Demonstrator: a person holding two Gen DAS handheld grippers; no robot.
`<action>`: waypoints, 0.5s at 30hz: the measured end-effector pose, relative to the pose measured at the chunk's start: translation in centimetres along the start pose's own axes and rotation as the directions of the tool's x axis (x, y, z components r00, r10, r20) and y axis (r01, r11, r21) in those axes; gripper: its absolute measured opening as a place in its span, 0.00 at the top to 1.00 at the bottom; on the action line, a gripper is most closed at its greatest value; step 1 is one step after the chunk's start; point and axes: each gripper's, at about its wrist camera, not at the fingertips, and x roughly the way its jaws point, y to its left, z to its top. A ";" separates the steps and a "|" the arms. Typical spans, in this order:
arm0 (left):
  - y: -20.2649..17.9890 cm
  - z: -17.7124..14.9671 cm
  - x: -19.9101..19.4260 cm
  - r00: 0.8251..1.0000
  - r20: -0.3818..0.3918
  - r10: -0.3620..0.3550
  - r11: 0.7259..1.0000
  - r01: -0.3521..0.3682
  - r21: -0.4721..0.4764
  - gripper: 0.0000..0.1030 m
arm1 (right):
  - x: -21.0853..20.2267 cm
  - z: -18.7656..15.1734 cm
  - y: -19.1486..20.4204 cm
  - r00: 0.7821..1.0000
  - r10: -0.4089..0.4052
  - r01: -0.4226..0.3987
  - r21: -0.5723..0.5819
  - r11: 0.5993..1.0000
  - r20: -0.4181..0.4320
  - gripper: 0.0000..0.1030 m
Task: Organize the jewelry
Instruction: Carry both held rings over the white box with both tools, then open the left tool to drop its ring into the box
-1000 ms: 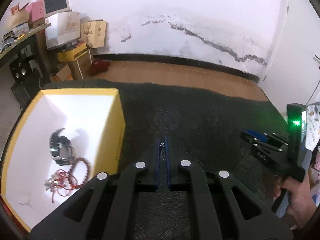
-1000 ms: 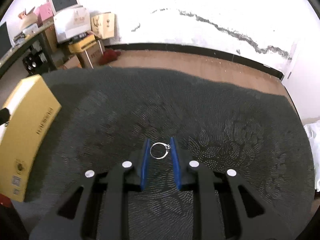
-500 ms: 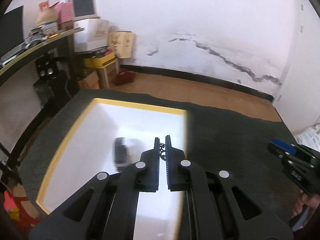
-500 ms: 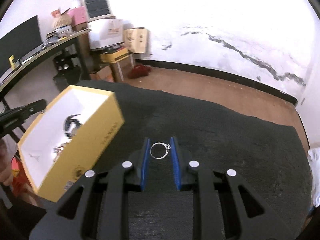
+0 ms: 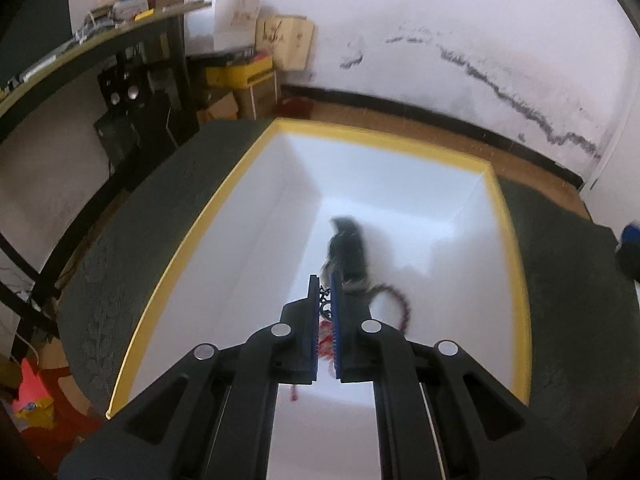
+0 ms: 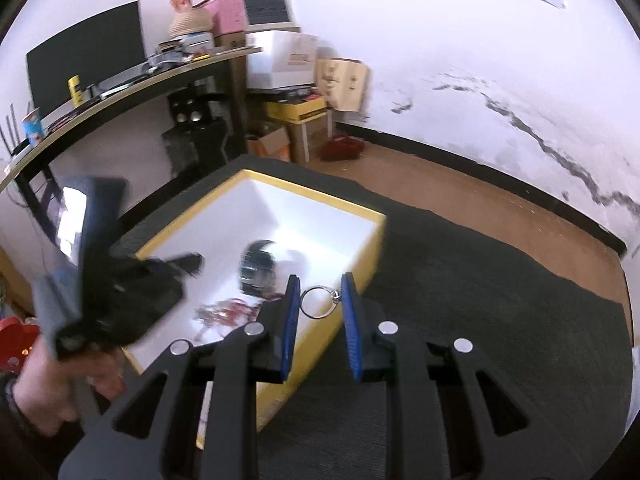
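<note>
A yellow box [image 5: 516, 280] with a white inside sits on the dark mat; it also shows in the right wrist view [image 6: 372, 256]. In it lie a black watch [image 5: 348, 248] and a red bead bracelet [image 5: 402, 304]. My left gripper [image 5: 325, 292] is shut on a small dark chain piece [image 5: 325, 300] and hangs over the box's inside. My right gripper [image 6: 320, 300] is shut on a silver ring [image 6: 318, 300] and hovers at the box's right wall. The left gripper [image 6: 120, 276] shows blurred over the box in the right wrist view.
The dark mat [image 6: 500, 300] covers the table to the right of the box. A black desk [image 6: 120, 84] with a monitor stands to the left. Cardboard boxes [image 6: 340, 80] are stacked by the cracked white wall. Wooden floor lies beyond the table.
Both grippers have moved left toward the box, each still holding its piece. The left one is now over the box's inside; the right one has reached its right wall.
</note>
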 end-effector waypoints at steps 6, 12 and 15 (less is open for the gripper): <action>2.7 -1.2 1.7 0.998 -0.053 0.032 0.999 -0.031 0.011 0.95 | 1.2 1.4 4.2 1.000 0.025 -0.025 -0.044 0.999 -0.011 0.79; 4.3 -2.0 2.8 0.995 -0.094 0.020 1.000 -0.018 0.017 0.95 | 2.8 1.3 5.9 0.999 0.032 -0.033 -0.033 0.999 -0.036 0.79; 4.2 -2.1 2.8 0.995 -0.102 0.010 1.000 -0.009 0.013 0.95 | 3.0 1.4 6.4 0.999 0.025 -0.027 -0.039 0.999 -0.042 0.79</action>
